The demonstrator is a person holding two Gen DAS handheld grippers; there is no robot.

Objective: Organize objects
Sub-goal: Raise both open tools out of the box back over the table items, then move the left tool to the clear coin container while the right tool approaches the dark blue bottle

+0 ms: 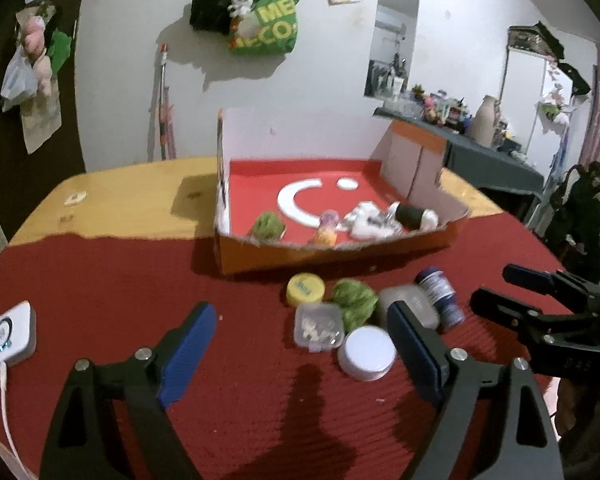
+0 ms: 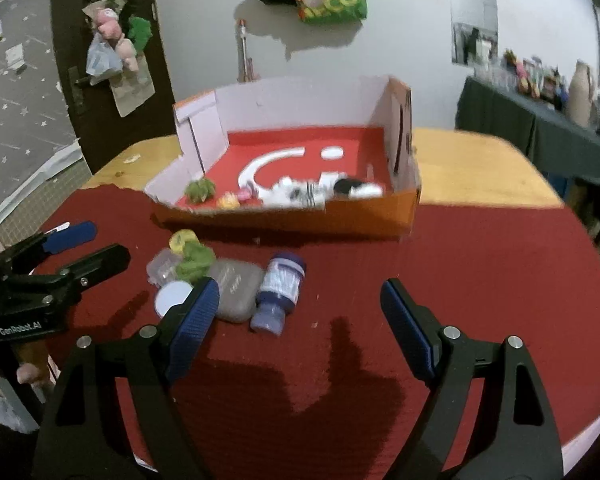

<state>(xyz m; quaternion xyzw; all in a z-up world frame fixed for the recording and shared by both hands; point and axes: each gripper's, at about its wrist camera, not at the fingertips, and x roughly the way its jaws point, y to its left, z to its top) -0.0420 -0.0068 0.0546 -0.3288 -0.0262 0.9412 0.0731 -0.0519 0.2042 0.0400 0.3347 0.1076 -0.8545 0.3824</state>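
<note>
A cluster lies on the red cloth in front of an orange box (image 1: 340, 258): a yellow-lidded jar (image 1: 305, 289), a green fuzzy ball (image 1: 356, 300), a small clear square case (image 1: 318, 326), a white round lid (image 1: 367, 353), a grey case (image 2: 234, 294) and a blue bottle (image 2: 280, 286) on its side. My left gripper (image 1: 300, 316) hovers open just before the clear case and white lid. My right gripper (image 2: 300, 286) is open, with the blue bottle ahead between its fingers; the pads touch nothing. Each gripper also shows at the edge of the other's view.
The orange box (image 2: 300, 216) has a red floor and holds a green ball (image 2: 199, 191), small yellow and pink items and white cloth (image 2: 296, 194). A white device (image 1: 8, 334) with a cable sits at the cloth's left. Bare wooden tabletop (image 1: 120, 204) lies behind.
</note>
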